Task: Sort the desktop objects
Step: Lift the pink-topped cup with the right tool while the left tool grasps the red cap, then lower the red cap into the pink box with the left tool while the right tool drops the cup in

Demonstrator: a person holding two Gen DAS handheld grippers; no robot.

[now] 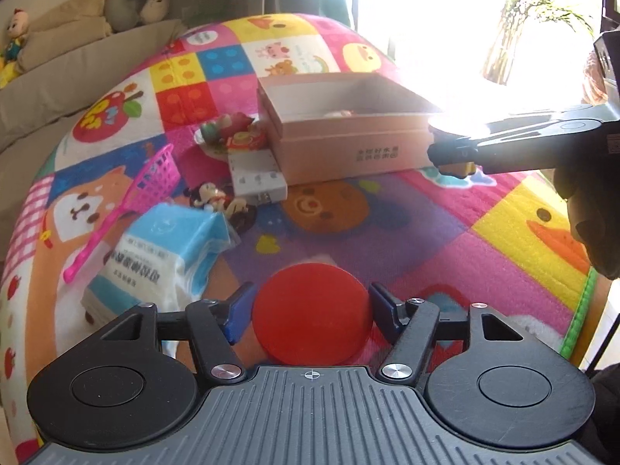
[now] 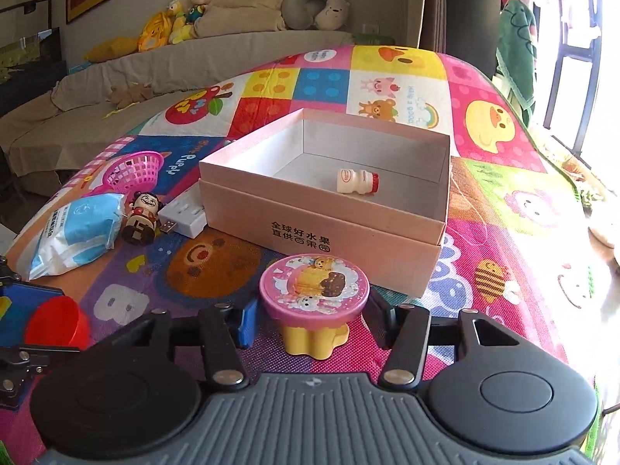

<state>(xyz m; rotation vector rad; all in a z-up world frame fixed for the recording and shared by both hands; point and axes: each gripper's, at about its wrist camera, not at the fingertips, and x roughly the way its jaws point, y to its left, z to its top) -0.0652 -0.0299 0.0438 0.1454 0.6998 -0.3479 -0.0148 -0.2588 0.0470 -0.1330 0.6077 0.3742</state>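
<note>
My left gripper is shut on a red cup, its blue pads pressing both sides; the cup also shows at the left edge of the right wrist view. Between the fingers of my right gripper is a small yellow toy cup with a pink cartoon lid, and the pads are shut against the lid's sides. That gripper hangs just right of the open pink box in the left wrist view. Inside the box lies a small white bottle with a red cap.
On the colourful play mat left of the box lie a white power strip, a doll figurine, a blue-and-white tissue pack and a pink basket. A plate of small toys sits behind the strip.
</note>
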